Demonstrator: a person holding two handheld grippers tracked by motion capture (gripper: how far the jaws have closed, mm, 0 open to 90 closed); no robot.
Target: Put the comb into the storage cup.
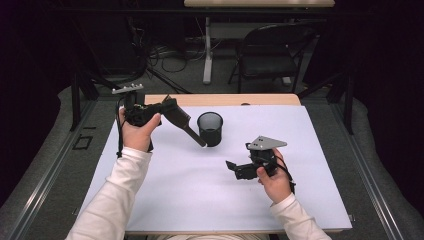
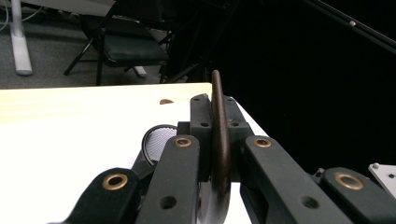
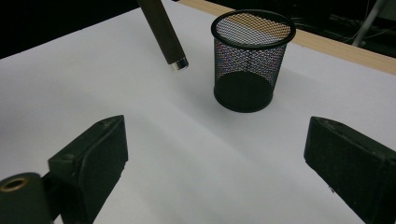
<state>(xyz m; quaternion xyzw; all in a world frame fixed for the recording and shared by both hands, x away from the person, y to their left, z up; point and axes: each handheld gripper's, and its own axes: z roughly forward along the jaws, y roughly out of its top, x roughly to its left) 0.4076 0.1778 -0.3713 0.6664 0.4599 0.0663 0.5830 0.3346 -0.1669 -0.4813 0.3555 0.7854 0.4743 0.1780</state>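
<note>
The brush (image 1: 181,120) hangs in the air over the white desk (image 1: 165,190), its broad dark head clamped in the left tool (image 1: 160,109) and its handle slanting down toward the black mesh cup (image 1: 210,128), the handle's end just beside the cup's near wall but above the desk. In the right tool view the handle (image 3: 163,32) shows as a brown-black rod with a small metal cap at its tip, clear of the cup (image 3: 247,60) and not inside it.

It looks like a light, stiff thing — a rigid rod with a wider, flatter head — so it should not bend or sag when held from one end. The finish looks smooth and a little glossy, so a hold on the round rod could slip or roll; the flat head gives the pads more to bite on. In the left tool view the thin edge of the head (image 2: 219,135) stands upright between the pressed-together jaws, which suggests the hold there is firm and square.

The cup is open mesh and probably light as well — a nudge from the handle's tip against its rim could tip or slide it.

The right tool (image 1: 237,167) rests low over the desk, well apart from the cup, its jaws spread wide with nothing between them.
</note>
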